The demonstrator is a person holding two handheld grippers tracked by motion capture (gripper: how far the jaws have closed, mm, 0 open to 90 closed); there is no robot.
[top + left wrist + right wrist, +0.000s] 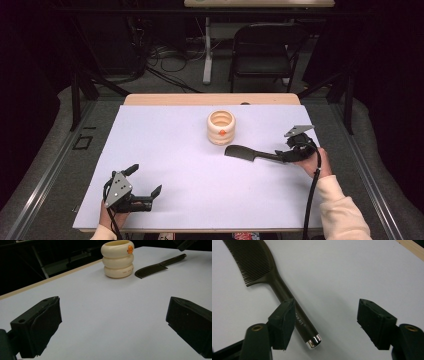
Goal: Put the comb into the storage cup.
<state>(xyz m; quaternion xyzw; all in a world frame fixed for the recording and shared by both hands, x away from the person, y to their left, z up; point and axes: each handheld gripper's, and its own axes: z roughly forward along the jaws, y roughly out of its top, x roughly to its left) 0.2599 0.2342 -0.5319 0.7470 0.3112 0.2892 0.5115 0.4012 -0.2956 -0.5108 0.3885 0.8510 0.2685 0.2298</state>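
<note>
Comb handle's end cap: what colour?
Shiny silver, on the dark brown comb; the end cap shows best in the right gripper view.

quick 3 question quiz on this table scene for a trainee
1. True or false: the comb stands inside the cream holder.
2. Which fingers flank the comb's handle: A left gripper, B right gripper?
3. What colour is the spot on the holder?

Key:
1. False; the comb lies flat on the white sheet beside the holder.
2. B; the fingers are apart and do not clamp the handle.
3. Orange.
</note>
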